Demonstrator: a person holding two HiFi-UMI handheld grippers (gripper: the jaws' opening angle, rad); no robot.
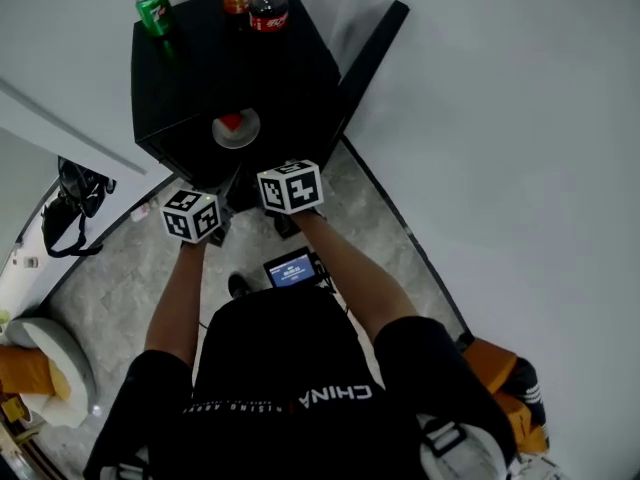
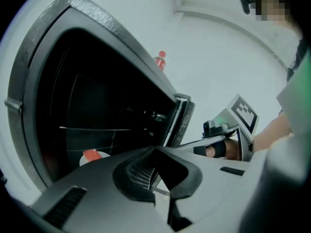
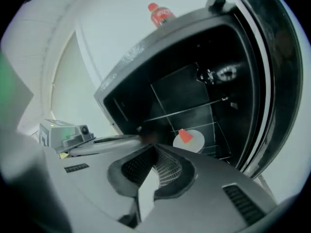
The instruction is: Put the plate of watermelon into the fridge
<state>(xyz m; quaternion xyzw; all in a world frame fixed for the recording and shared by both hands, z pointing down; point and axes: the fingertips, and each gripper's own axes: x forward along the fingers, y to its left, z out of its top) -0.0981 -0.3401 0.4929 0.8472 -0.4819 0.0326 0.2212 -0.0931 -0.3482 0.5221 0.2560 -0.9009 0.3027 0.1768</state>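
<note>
Left gripper and right gripper are hovering side by side before the open fridge, both clenched on nothing, forearms reaching forward. Plate is lying flat on a wire shelf inside, carrying the watermelon wedge; the wedge's direction is too small to read.

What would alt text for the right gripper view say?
A white plate with a red watermelon wedge sits inside an open black fridge, with a cola bottle standing on top. The right gripper, shut and empty, fills the foreground.
</note>
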